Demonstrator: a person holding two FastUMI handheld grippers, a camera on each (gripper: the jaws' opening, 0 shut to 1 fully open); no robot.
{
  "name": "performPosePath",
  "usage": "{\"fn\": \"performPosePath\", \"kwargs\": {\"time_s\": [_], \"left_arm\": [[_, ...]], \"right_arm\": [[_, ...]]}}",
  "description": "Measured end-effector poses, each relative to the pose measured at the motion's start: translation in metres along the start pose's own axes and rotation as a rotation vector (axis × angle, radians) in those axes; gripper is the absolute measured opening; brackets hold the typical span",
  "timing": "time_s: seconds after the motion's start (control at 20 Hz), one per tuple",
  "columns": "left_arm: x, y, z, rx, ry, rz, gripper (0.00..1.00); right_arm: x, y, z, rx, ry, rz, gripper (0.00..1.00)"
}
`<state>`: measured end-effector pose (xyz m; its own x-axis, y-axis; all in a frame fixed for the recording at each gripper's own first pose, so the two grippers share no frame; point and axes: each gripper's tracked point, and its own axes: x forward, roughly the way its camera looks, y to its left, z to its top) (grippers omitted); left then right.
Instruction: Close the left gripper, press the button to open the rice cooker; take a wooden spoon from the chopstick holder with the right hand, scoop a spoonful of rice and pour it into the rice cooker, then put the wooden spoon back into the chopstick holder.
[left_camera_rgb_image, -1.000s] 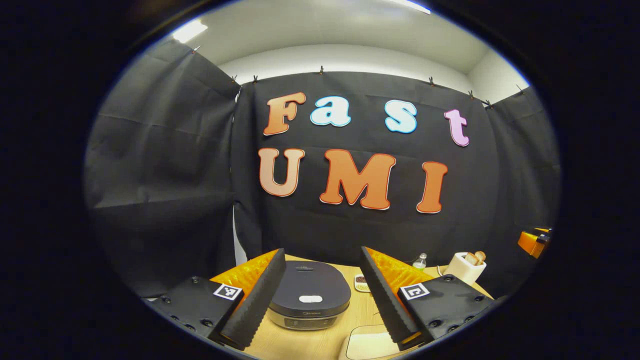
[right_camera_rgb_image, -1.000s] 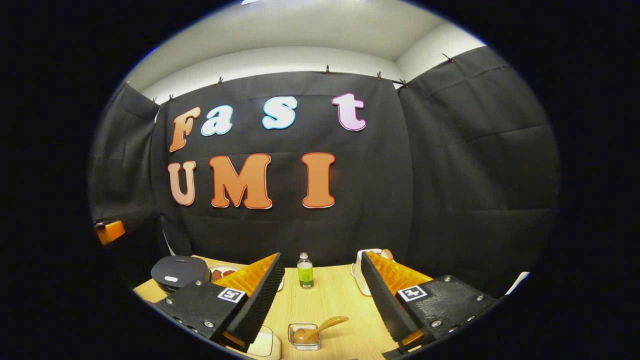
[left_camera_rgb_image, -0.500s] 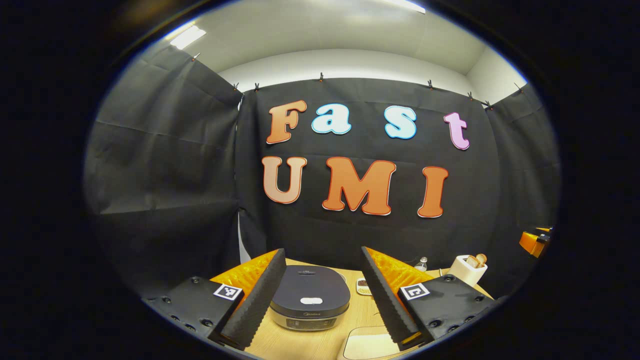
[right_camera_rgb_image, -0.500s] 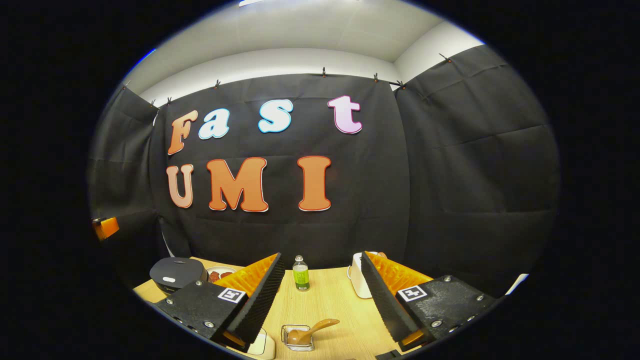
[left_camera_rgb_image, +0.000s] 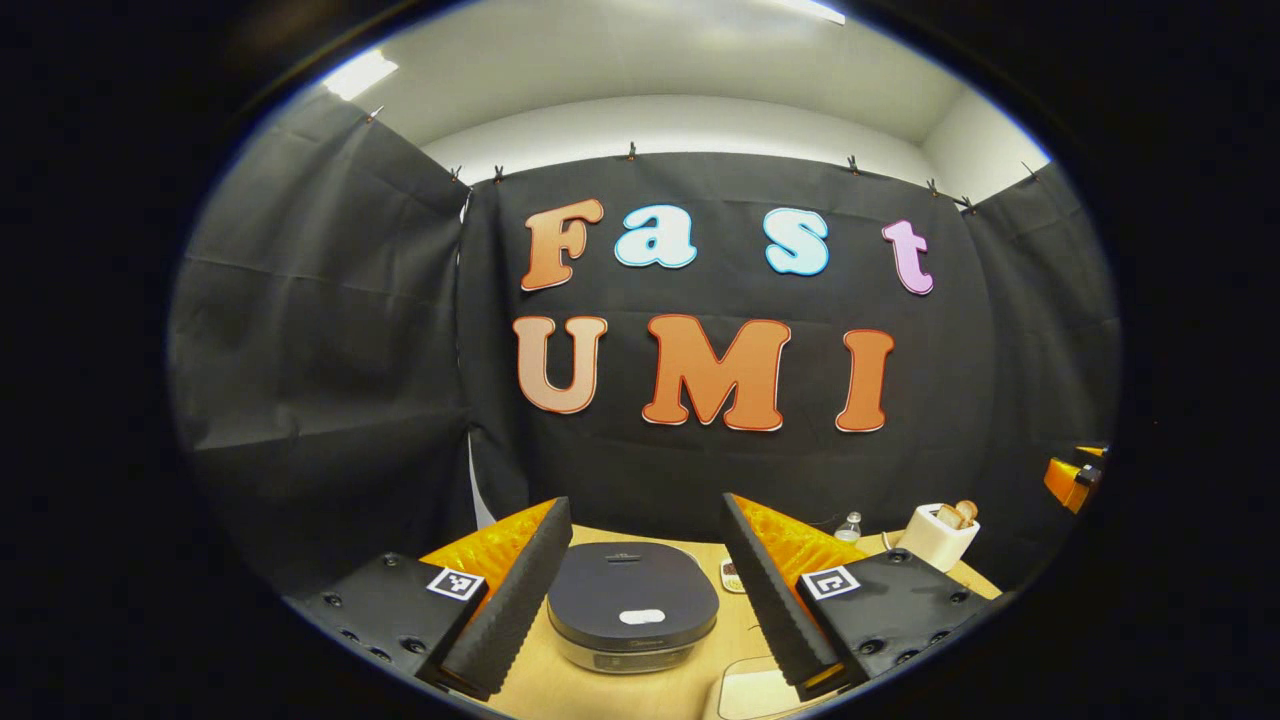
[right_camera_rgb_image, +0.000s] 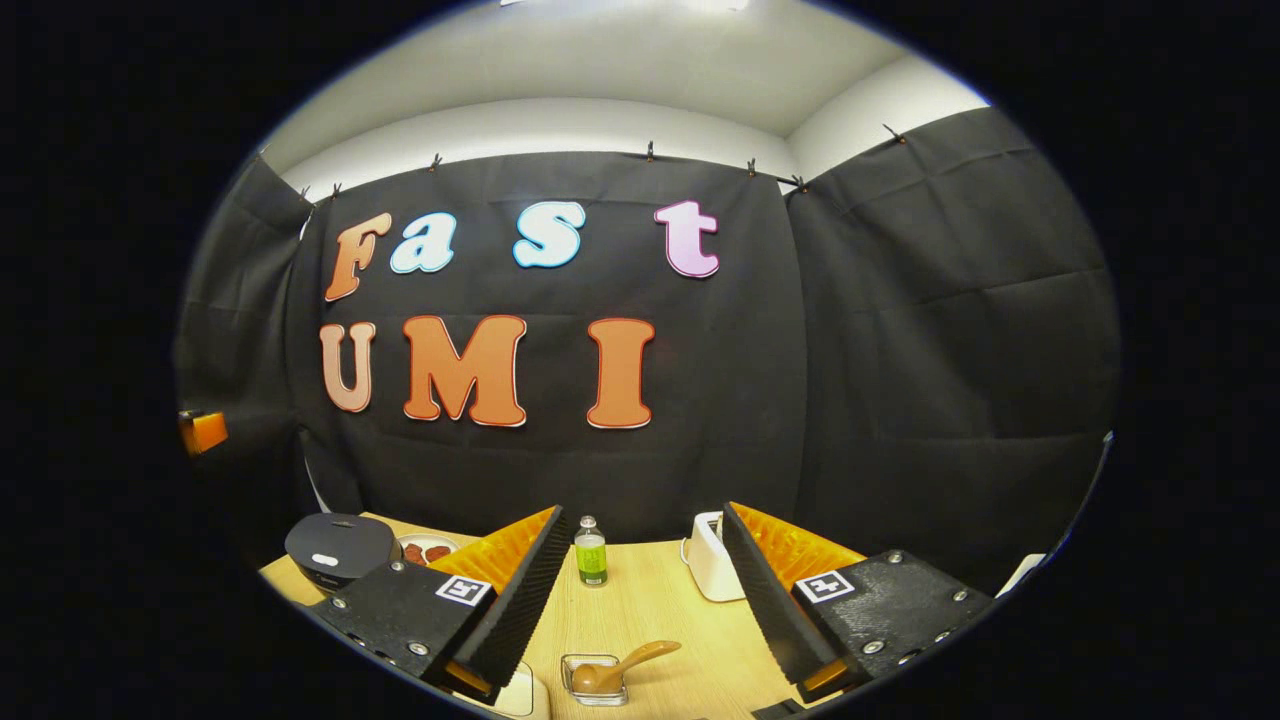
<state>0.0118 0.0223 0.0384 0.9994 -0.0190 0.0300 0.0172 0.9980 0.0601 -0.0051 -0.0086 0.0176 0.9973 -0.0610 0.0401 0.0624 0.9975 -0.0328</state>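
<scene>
So we've got the left gripper (left_camera_rgb_image: 645, 590) spread wide, nothing in it, with the rice cooker (left_camera_rgb_image: 632, 620) sitting on the wooden table (left_camera_rgb_image: 730, 640) right between and just past its fingers, lid down. Our right gripper (right_camera_rgb_image: 640, 590) is gaping too, holding nothing. Between its fingers, close in, the wooden spoon (right_camera_rgb_image: 622, 667) lies in a little clear dish (right_camera_rgb_image: 592, 682); farther ahead stands a green bottle (right_camera_rgb_image: 590, 551), and the white chopstick holder (right_camera_rgb_image: 712, 560) sits by its right finger.
</scene>
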Motion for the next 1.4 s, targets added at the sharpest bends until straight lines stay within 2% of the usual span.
{"fn": "performPosePath", "kwargs": {"time_s": [0.6, 0.65, 0.75, 0.85, 1.05, 1.35, 1.4], "left_arm": [[0.016, 0.016, -0.006, 0.000, 0.012, -0.030, 0.70], [0.016, 0.015, -0.006, 0.006, 0.014, -0.029, 0.63], [0.016, 0.020, -0.002, 0.014, -0.005, -0.005, 0.35], [0.009, 0.014, -0.003, 0.028, -0.003, -0.021, 0.07], [0.012, 0.016, -0.010, 0.040, 0.012, -0.008, 0.08], [0.033, -0.010, -0.054, -0.007, 0.122, -0.089, 0.01], [0.040, -0.013, -0.064, -0.008, 0.146, -0.101, 0.04]], "right_arm": [[0.000, 0.020, -0.002, -0.015, 0.020, 0.007, 0.95], [0.001, 0.020, -0.003, -0.008, 0.024, 0.010, 0.95], [0.001, 0.020, -0.006, -0.007, 0.029, 0.013, 0.95], [0.001, 0.019, -0.006, -0.013, 0.031, 0.013, 0.95], [0.000, 0.017, -0.007, -0.005, 0.038, 0.018, 0.95], [-0.002, 0.014, -0.015, 0.000, 0.056, 0.011, 0.95], [-0.002, 0.015, -0.015, 0.001, 0.059, 0.012, 0.95]]}}
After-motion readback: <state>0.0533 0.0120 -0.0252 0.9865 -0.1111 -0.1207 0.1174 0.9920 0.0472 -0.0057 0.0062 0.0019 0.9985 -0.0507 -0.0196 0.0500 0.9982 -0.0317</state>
